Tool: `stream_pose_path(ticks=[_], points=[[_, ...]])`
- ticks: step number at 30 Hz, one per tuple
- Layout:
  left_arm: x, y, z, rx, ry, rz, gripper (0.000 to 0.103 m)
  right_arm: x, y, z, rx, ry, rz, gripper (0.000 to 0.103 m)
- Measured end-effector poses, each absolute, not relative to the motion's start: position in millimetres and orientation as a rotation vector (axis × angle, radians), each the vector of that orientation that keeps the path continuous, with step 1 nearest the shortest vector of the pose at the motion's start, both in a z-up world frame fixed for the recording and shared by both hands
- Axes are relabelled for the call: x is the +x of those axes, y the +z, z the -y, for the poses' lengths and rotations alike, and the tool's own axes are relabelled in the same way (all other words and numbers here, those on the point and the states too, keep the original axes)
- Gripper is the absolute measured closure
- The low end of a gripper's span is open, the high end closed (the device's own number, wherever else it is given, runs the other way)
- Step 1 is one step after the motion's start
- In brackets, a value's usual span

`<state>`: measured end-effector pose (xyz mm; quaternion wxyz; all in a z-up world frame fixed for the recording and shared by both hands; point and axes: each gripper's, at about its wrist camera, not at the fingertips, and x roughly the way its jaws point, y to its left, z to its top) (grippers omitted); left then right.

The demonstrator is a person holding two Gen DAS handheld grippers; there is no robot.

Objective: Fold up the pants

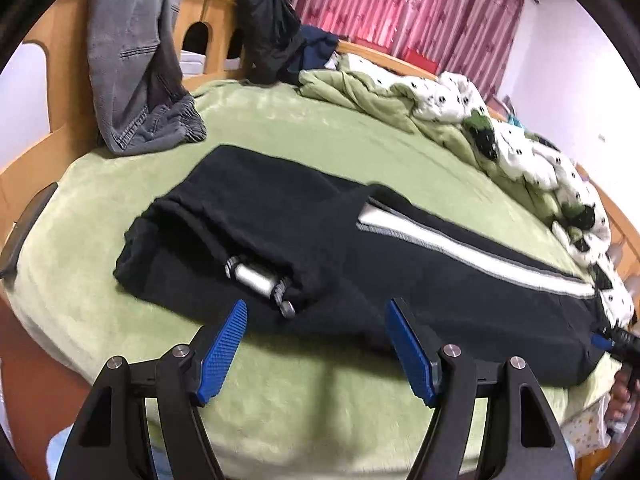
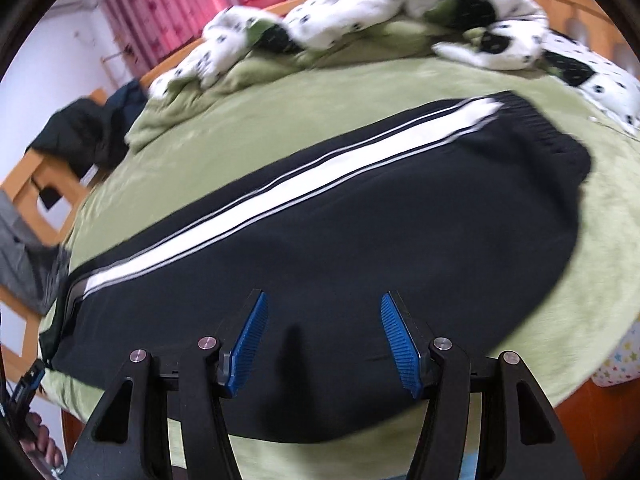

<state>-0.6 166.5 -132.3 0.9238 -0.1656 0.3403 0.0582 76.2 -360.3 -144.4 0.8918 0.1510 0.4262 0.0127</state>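
Note:
Black pants (image 1: 304, 240) with a white side stripe (image 1: 460, 252) lie flat along the green bed. Their leg ends are folded over at the left, with a silver cuff patch (image 1: 256, 276) showing. My left gripper (image 1: 316, 312) is open and empty, just above the near edge of the pants at the fold. In the right wrist view the pants (image 2: 360, 240) stretch from lower left to the waistband (image 2: 540, 128) at upper right. My right gripper (image 2: 324, 308) is open and empty over the near edge of the pants. The right gripper's tip (image 1: 604, 340) shows at the right edge of the left wrist view.
The green blanket (image 1: 280, 128) covers the bed. A rumpled white spotted duvet (image 1: 520, 140) lies along the far side. Grey jeans (image 1: 136, 60) and a black garment (image 1: 268, 24) hang on the wooden bed frame (image 1: 208, 4). Pink curtains (image 1: 400, 0) hang behind.

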Motion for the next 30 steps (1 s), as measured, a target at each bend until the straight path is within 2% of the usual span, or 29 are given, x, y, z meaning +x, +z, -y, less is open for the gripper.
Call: stream_pose_path(ticks=[3,4,5,6,7,15,20,21,22,23,24,25,27,30], points=[[22.1,-137.6,-175.0,-0.373,0.107,-0.707,0.033,79.9,-148.9,336.1,0.287,0.044,-0.909,0.045],[33.1,-142.6,-177.1,-0.371,0.113,-0.732,0.039,80.7,-150.0,330.4,0.279,0.043,-0.917,0.045],[40.1,-146.6,-178.4,-0.362,0.122,-0.748,0.051,80.4,-151.6,323.4,0.268,0.042,-0.927,0.045],[48.0,-150.8,-179.3,-0.342,0.110,-0.772,0.088,79.9,-152.4,317.4,0.250,0.034,-0.931,0.045],[54.7,-152.6,-180.5,-0.323,0.097,-0.783,0.093,78.9,-152.4,313.4,0.231,0.023,-0.931,0.045],[105.4,-103.7,-248.1,-0.381,0.148,-0.573,0.093,89.8,-149.9,285.7,0.149,-0.015,-0.965,0.045],[163.1,-113.4,-289.3,-0.490,0.083,-0.696,0.093,110.5,-152.5,258.4,0.119,-0.005,-0.986,0.045],[167.7,-117.3,-294.5,-0.515,0.062,-0.724,0.087,114.5,-151.9,250.9,0.105,0.002,-0.987,0.045],[168.6,-120.9,-298.0,-0.538,0.037,-0.738,0.071,117.9,-150.3,243.8,0.088,0.008,-0.982,0.045],[164.6,-122.9,-303.2,-0.570,-0.007,-0.723,0.061,118.9,-149.0,239.4,0.076,0.013,-0.976,0.045],[158.9,-123.7,-304.4,-0.581,-0.025,-0.696,0.038,121.2,-146.7,233.6,0.055,0.020,-0.962,0.045],[152.3,-123.9,-304.2,-0.584,-0.035,-0.663,0.026,123.8,-144.4,228.7,0.032,0.024,-0.947,0.045],[144.1,-122.3,-299.9,-0.533,-0.034,-0.633,0.025,129.8,-140.4,220.5,-0.011,0.021,-0.919,0.045],[155.7,-125.8,-291.6,-0.451,0.000,-0.681,0.025,142.0,-136.4,215.8,-0.025,0.031,-0.894,0.045]])
